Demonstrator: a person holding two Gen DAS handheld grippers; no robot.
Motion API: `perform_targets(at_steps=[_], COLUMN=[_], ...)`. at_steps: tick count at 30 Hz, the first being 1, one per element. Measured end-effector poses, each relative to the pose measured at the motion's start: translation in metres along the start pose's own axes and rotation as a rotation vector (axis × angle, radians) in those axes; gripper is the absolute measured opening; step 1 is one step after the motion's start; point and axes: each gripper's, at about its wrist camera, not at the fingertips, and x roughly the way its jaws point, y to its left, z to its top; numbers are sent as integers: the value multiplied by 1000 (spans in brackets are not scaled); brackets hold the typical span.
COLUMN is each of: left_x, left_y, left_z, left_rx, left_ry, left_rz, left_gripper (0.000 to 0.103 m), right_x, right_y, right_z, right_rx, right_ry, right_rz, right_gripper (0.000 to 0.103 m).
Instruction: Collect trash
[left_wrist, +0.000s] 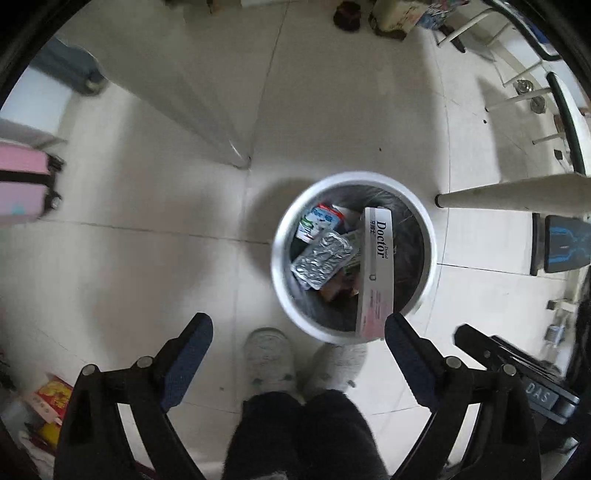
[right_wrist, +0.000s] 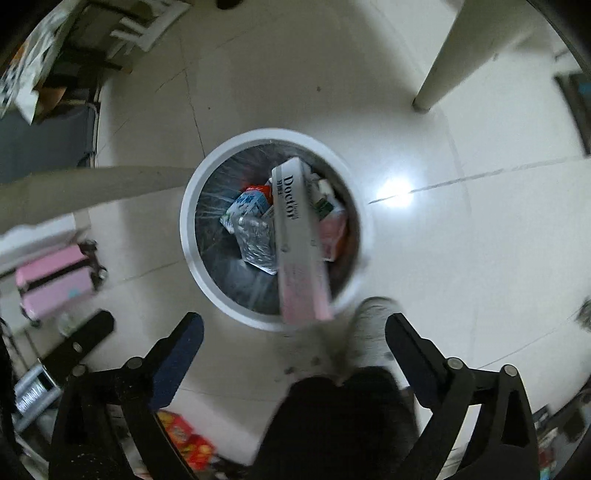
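Both of your grippers are spread wide and empty. Left gripper and right gripper hang over the white bin on the tile floor.

Judgement: drop step is about done. The long toothpaste box leans with its lower end on the rim, so nudge or re-drop it if you want it fully inside. Keep the fingers clear of the rim.

In the left view the box sits centre-right, its end just beside the right-hand fingertip, apparently not gripped. In the right view the box lies above the jaw gap, centre frame. A foil blister pack and a carton lie deeper inside.
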Motion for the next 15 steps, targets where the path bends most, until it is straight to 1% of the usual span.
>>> perform_targets(at_steps=[2, 5, 10, 12, 14, 15], left_x=[-29, -72, -145, -181, -205, -224], left_y=[-4, -11, -25, -31, -37, -39], left_z=[-13, -28, -52, -64, -71, -78], left_rx=[9, 16, 41, 58, 73, 82], left_ry=[-23, -50, -91, -108, -120, -130], left_rz=[22, 31, 31, 17, 8, -6], left_gripper=[95, 95, 95, 95, 95, 95], right_x=[-29, -81, -171, -207, -245, -264], right_y=[4, 17, 23, 27, 29, 29], right_z=[-9, -32, -70, -84, -100, -108], right_rx=[-29, -62, -90, -100, -104, -108], right_ry=[-28, -72, -125, -145, -157, -165], right_rz=[-30, -68, -66, -61, -36, -28], right_gripper=[100, 100, 100, 100, 100, 100])
